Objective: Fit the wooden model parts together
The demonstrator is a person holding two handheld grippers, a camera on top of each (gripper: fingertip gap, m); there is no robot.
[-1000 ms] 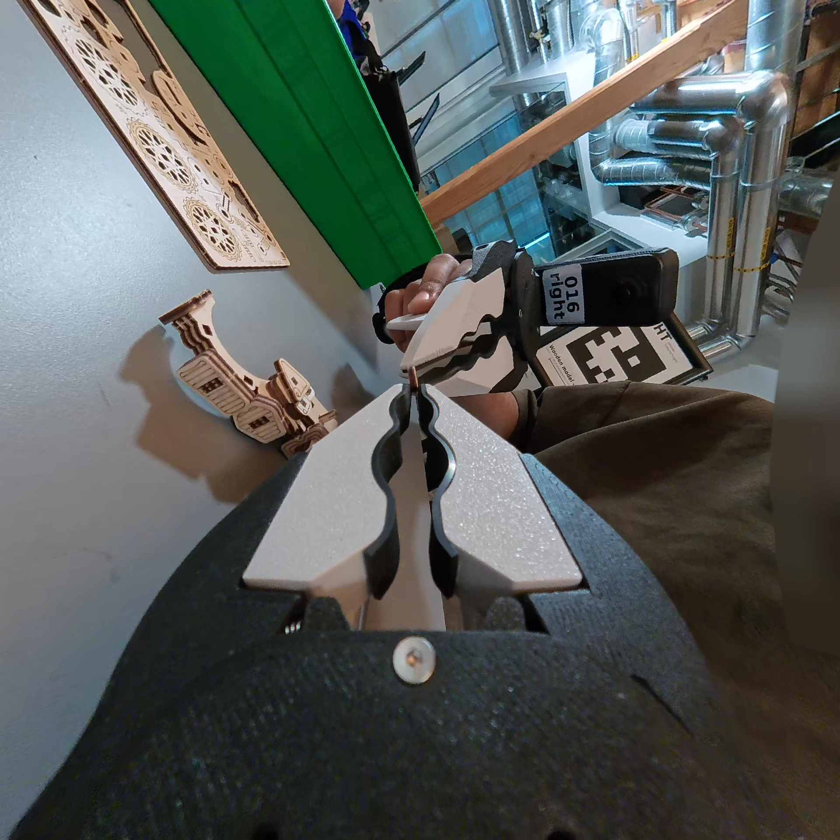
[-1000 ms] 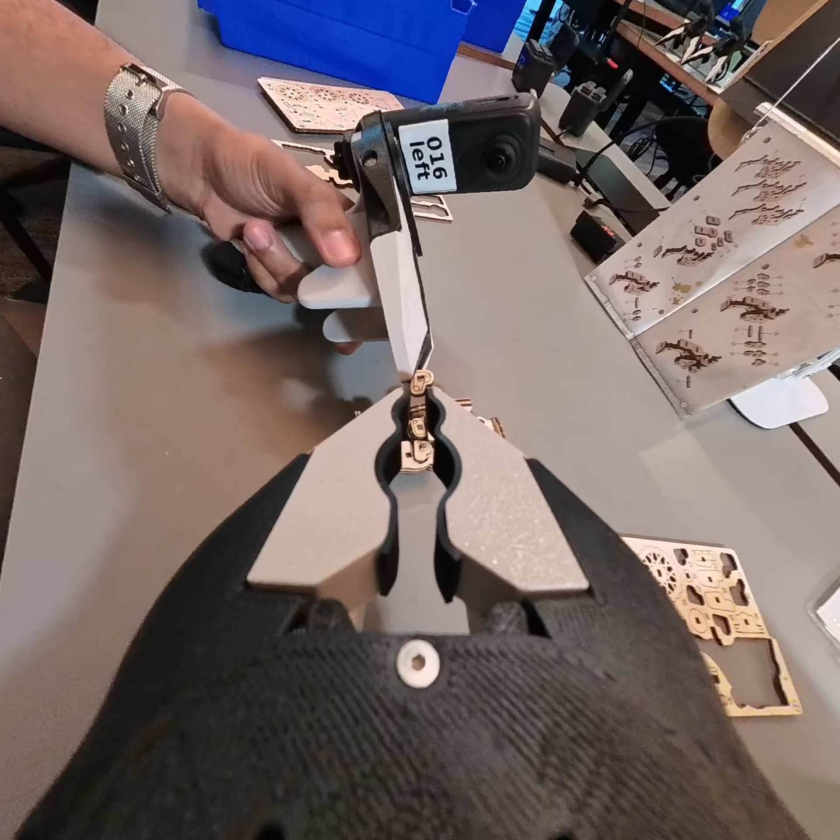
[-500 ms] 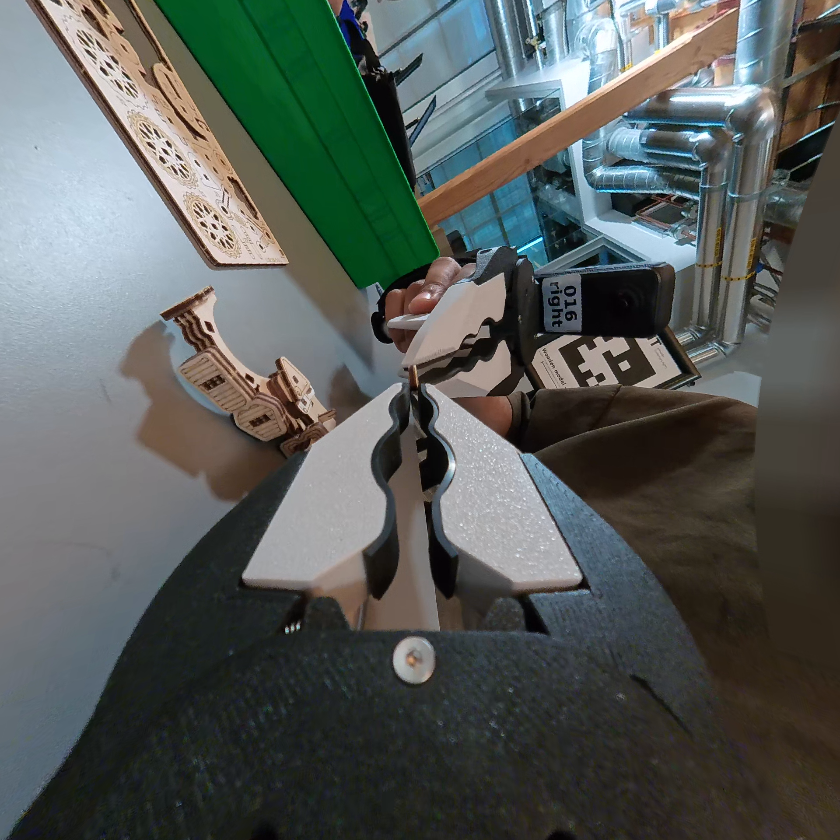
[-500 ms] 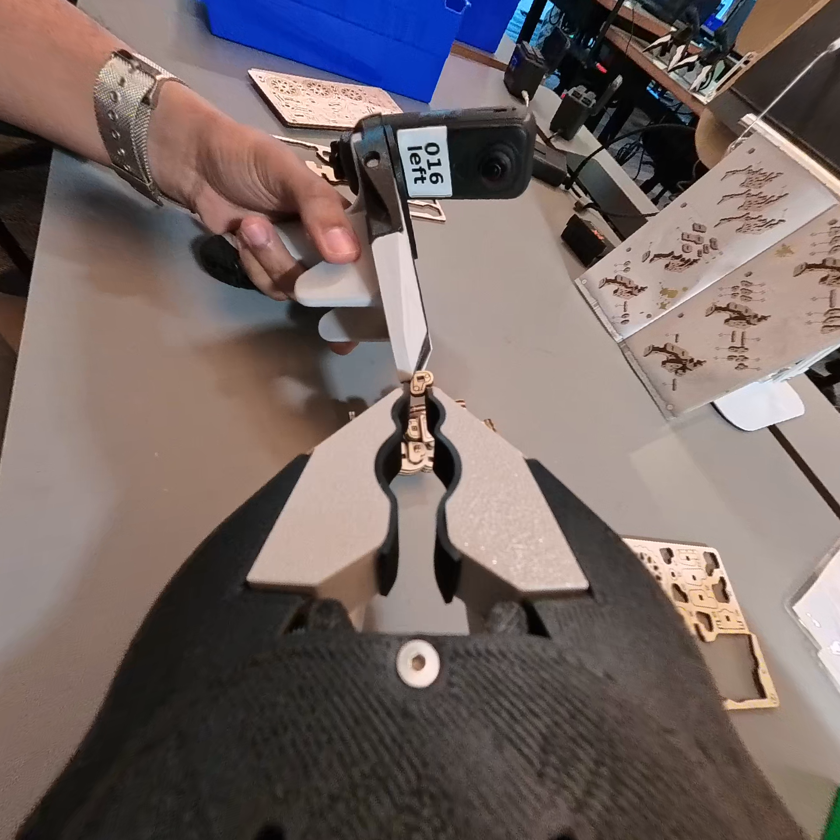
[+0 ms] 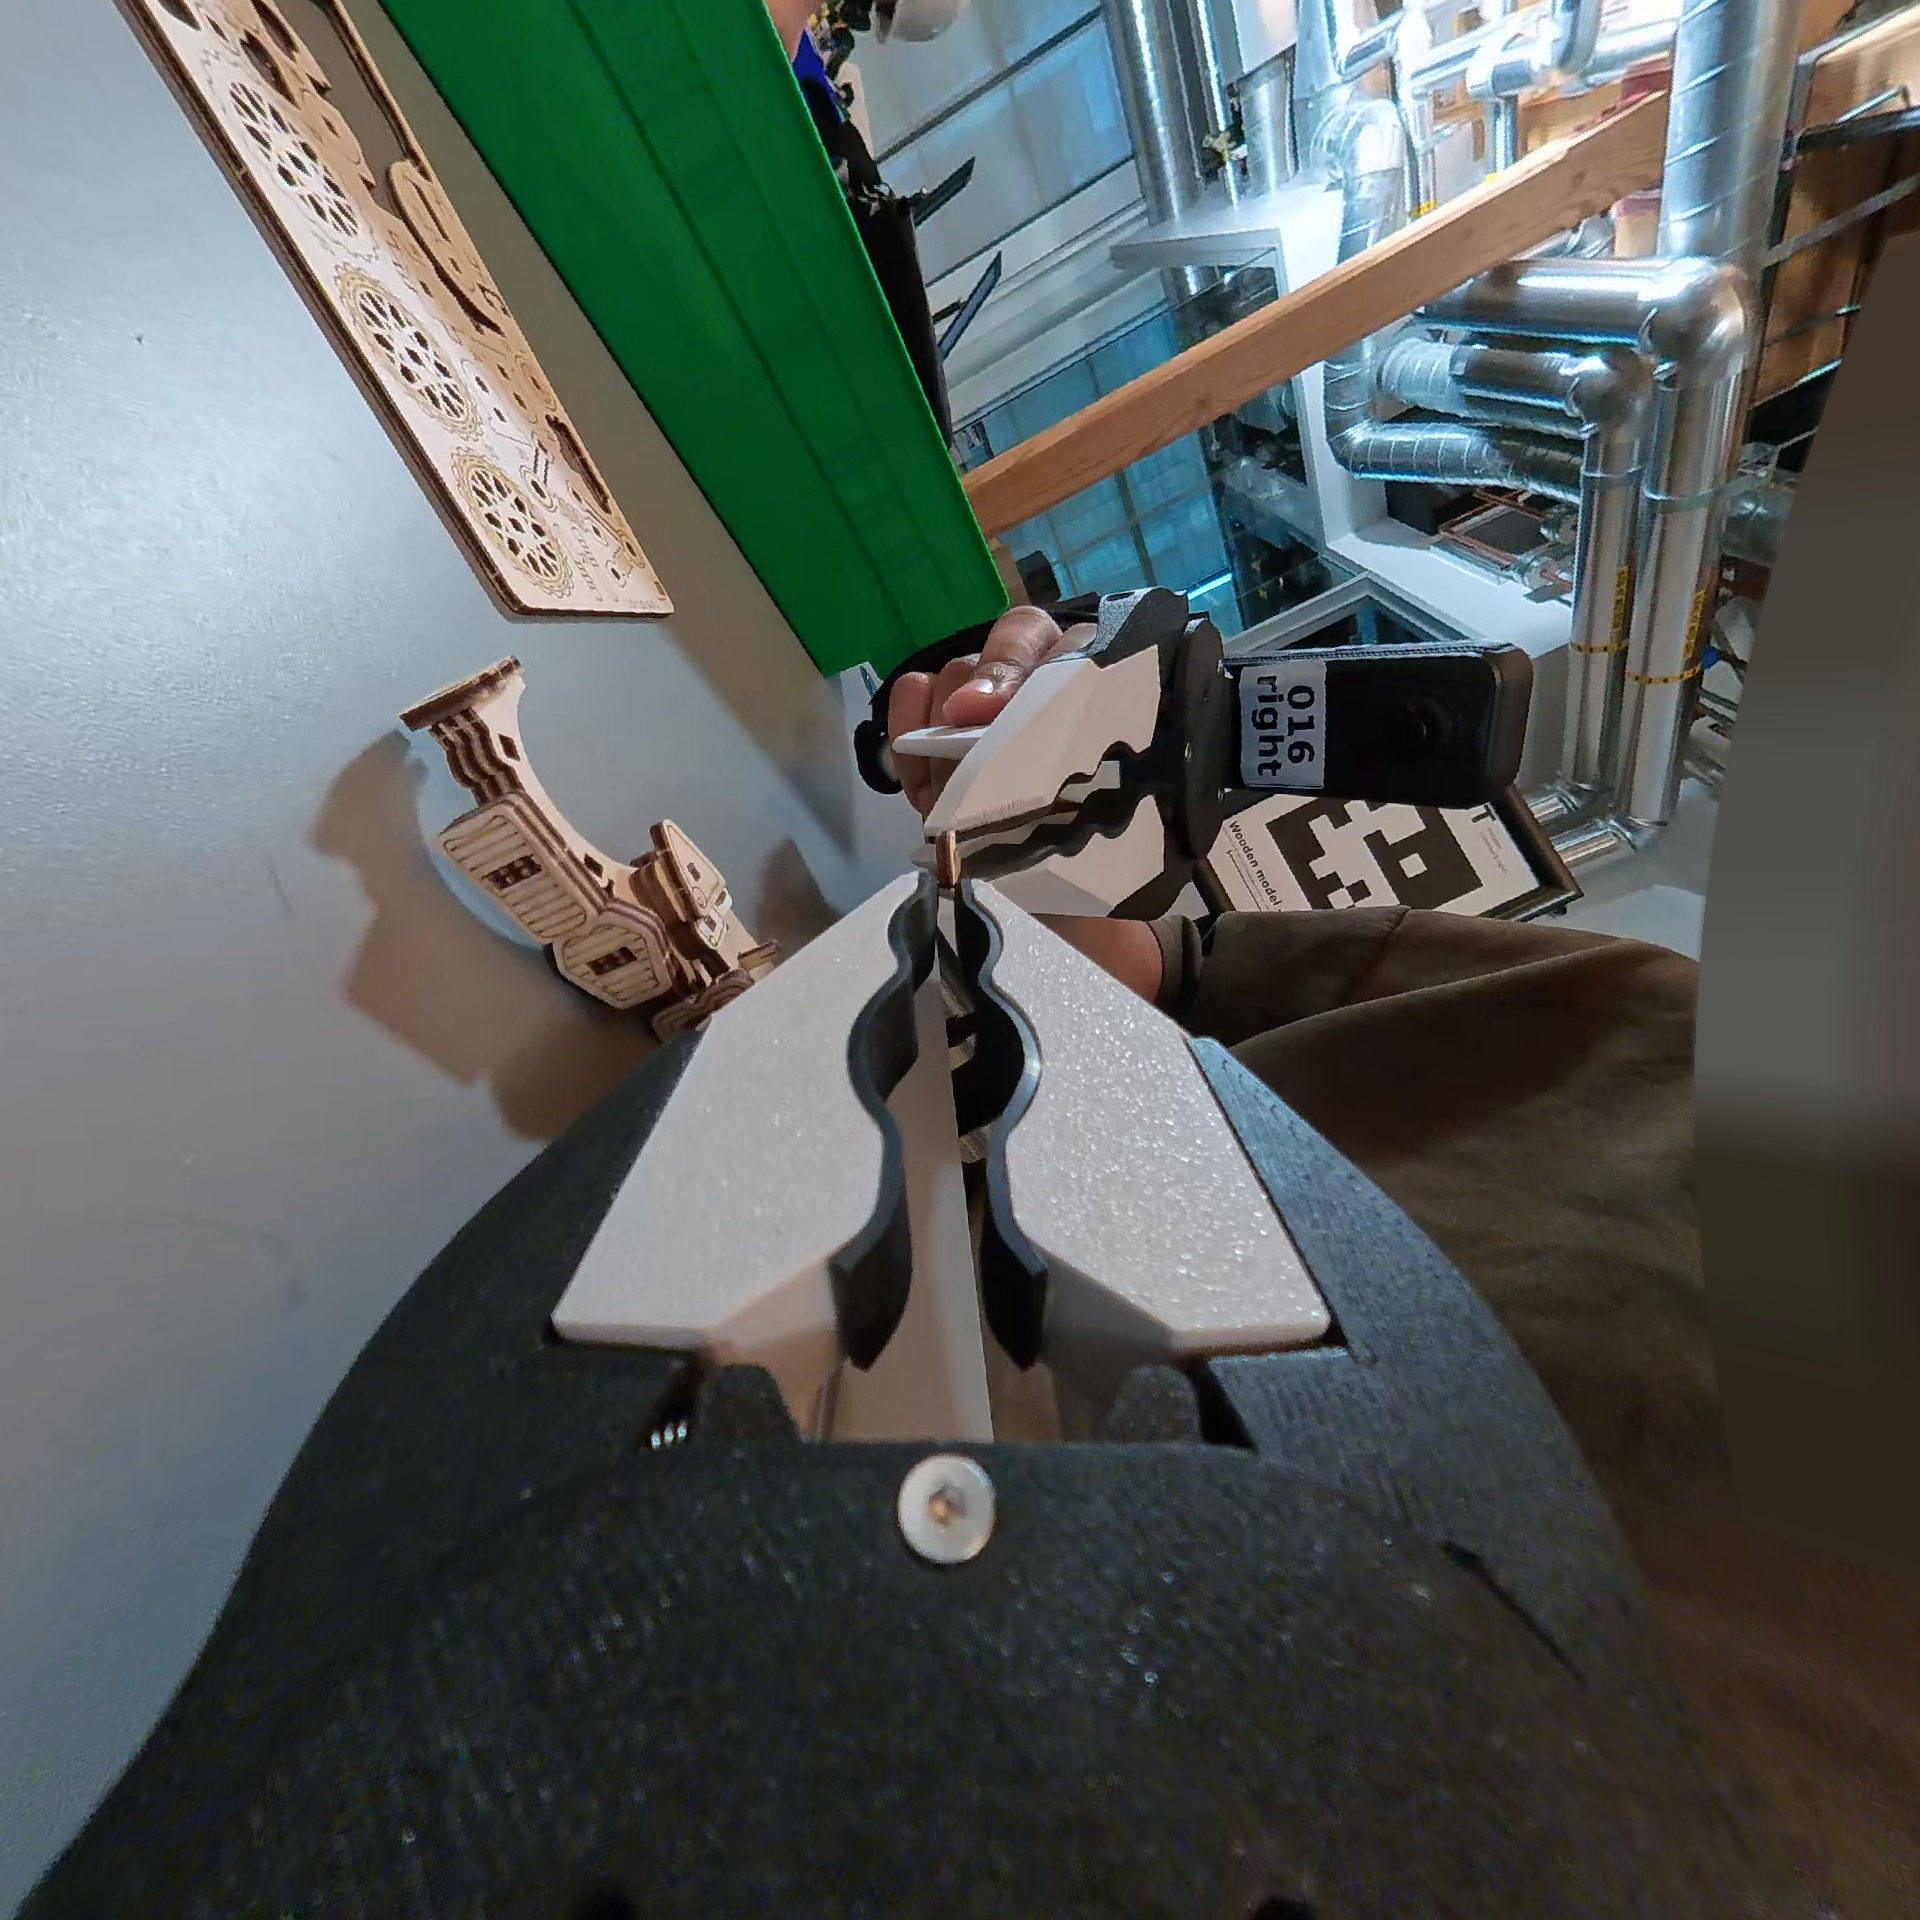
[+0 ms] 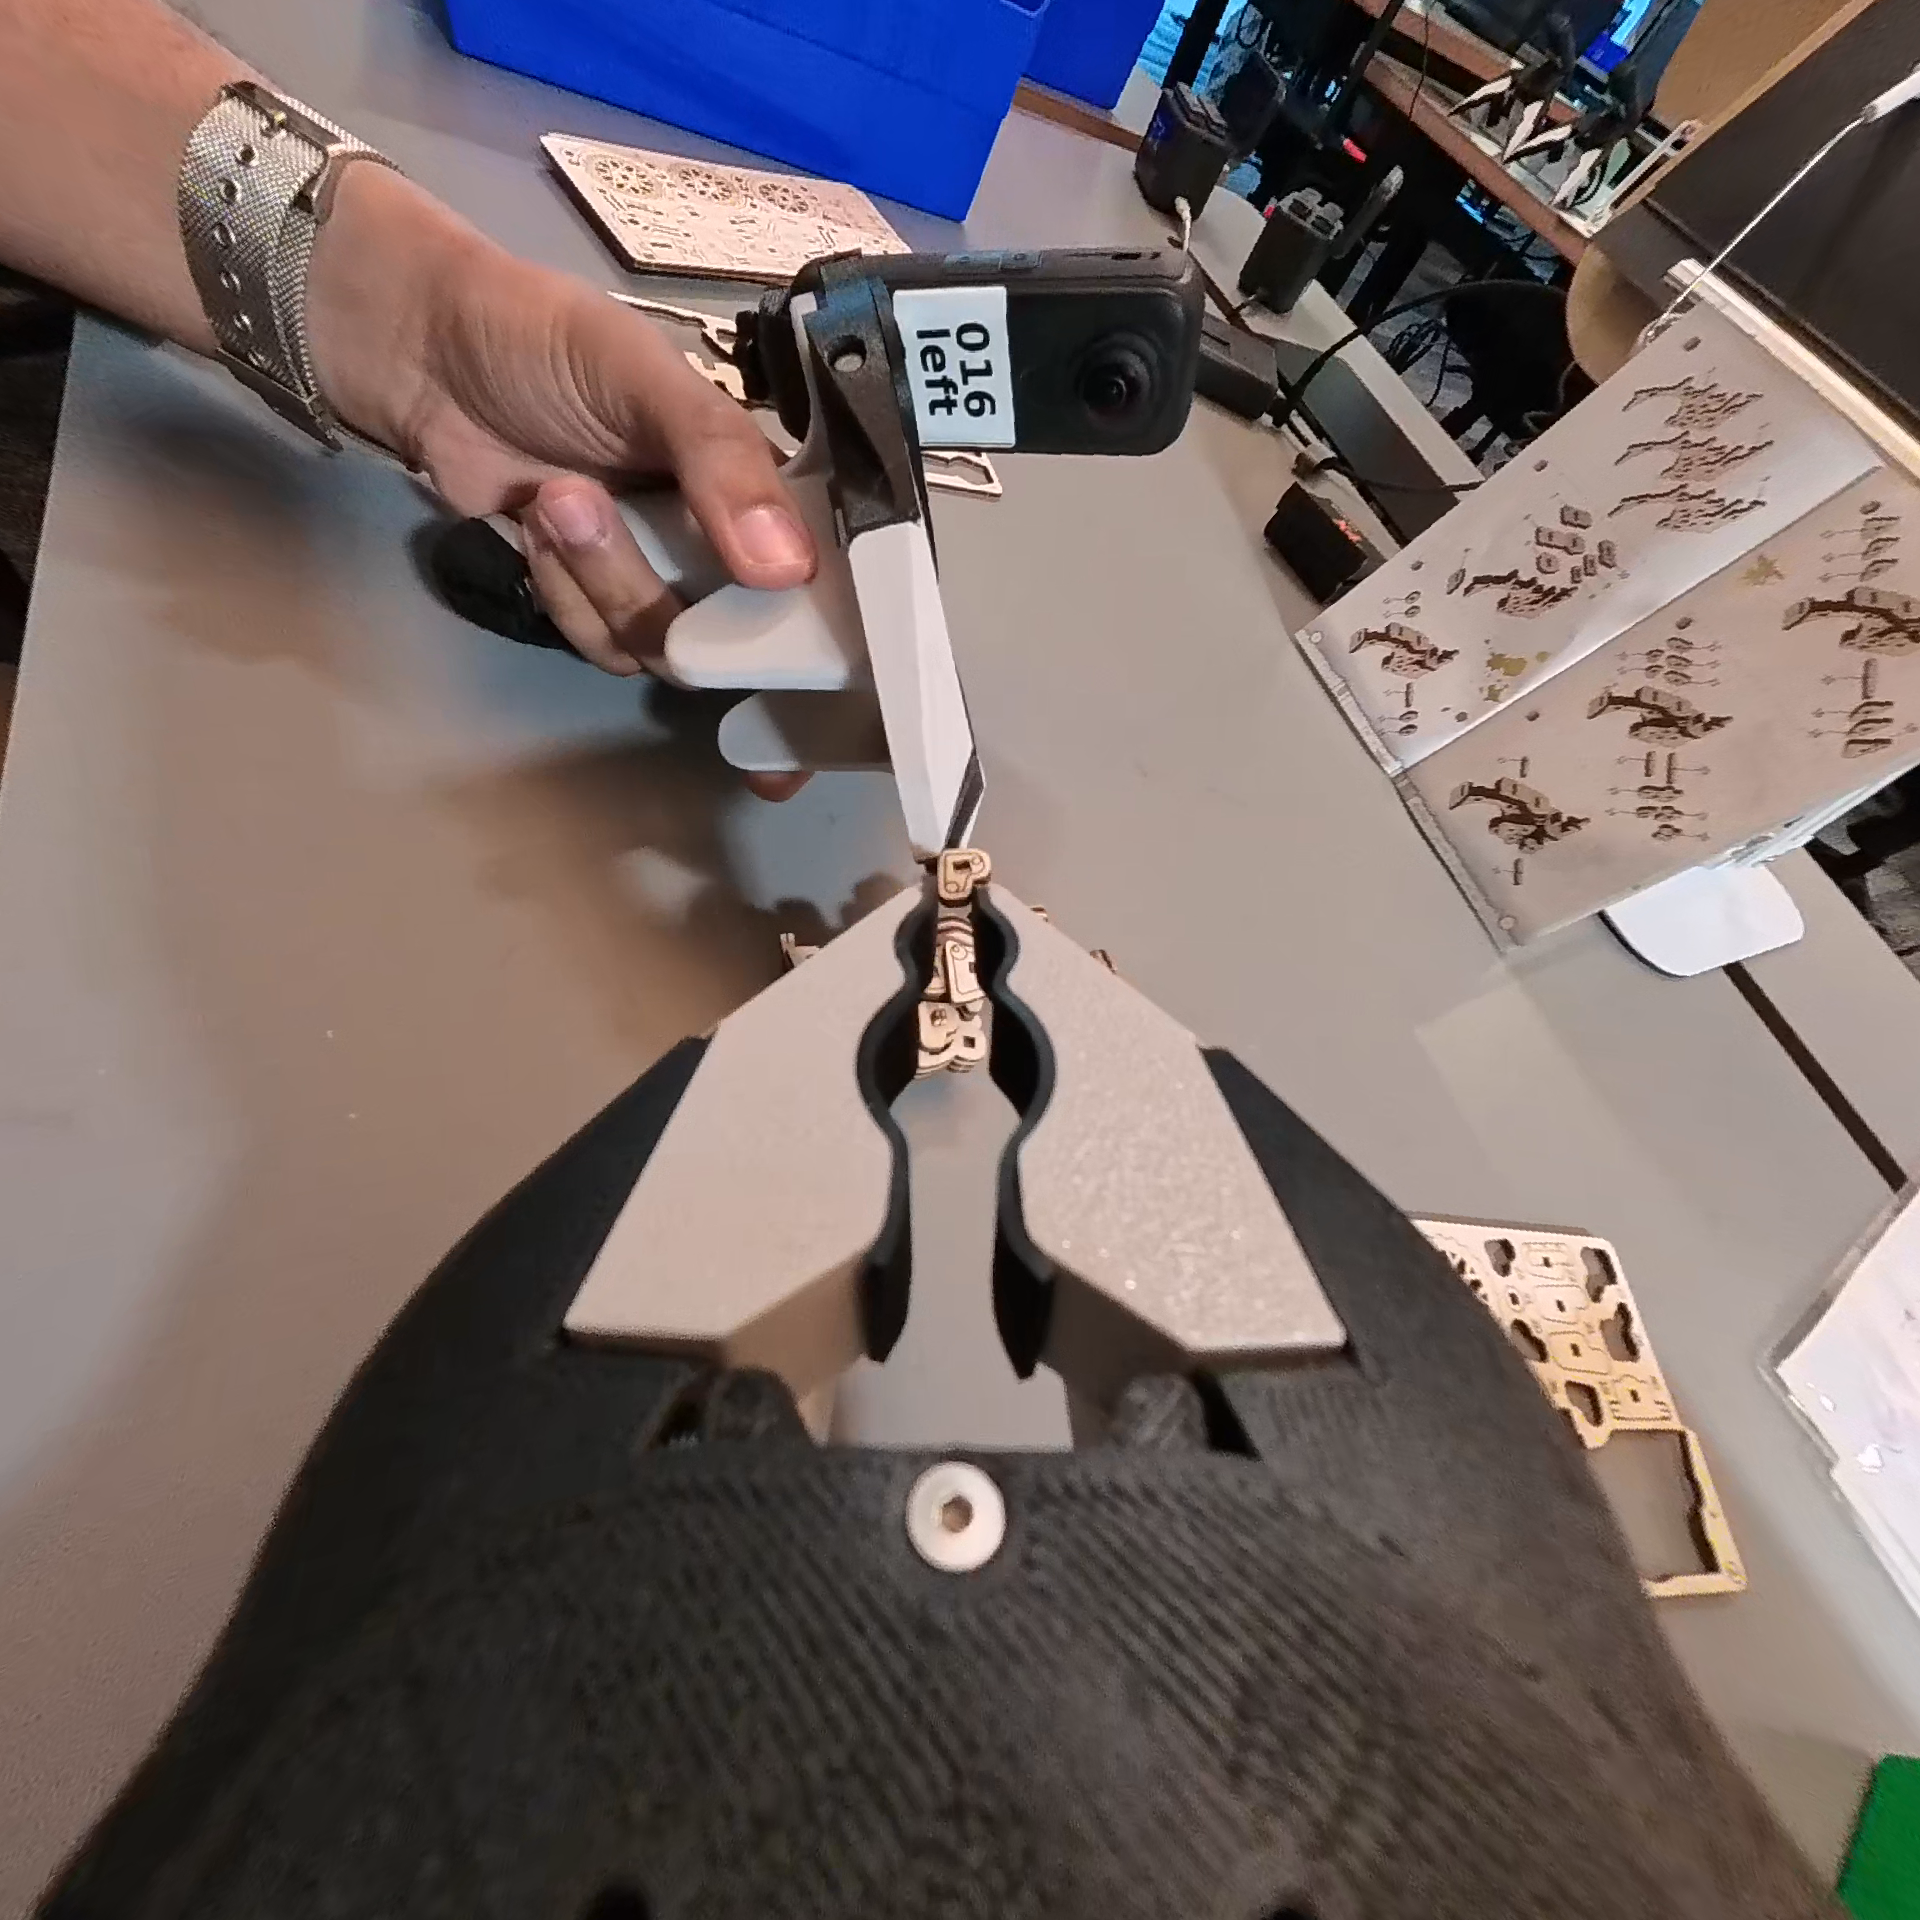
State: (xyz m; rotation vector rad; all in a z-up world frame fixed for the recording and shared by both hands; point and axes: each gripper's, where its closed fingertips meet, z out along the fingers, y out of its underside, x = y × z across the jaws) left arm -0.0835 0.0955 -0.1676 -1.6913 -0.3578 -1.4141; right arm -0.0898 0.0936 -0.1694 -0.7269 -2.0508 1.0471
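— What sits at the back of the grey surface (image 6: 260,935)?

— A blue bin (image 6: 748,73) at twelve o'clock in the right wrist view. At one o'clock, small black devices (image 6: 1195,140) with cables.

— And on the right side?

— At two to three o'clock an open instruction booklet (image 6: 1621,644) leans tilted on a white stand (image 6: 1704,914). A clear plastic holder (image 6: 1849,1392) shows at the four o'clock edge.

— What does the left wrist view add?

— A green bin (image 5: 707,312) runs from twelve o'clock toward the centre. Behind it, at one to two o'clock, a wooden beam (image 5: 1351,301) crosses in front of silver ducts (image 5: 1621,416). At three o'clock a framed black-and-white marker card (image 5: 1382,862) stands.
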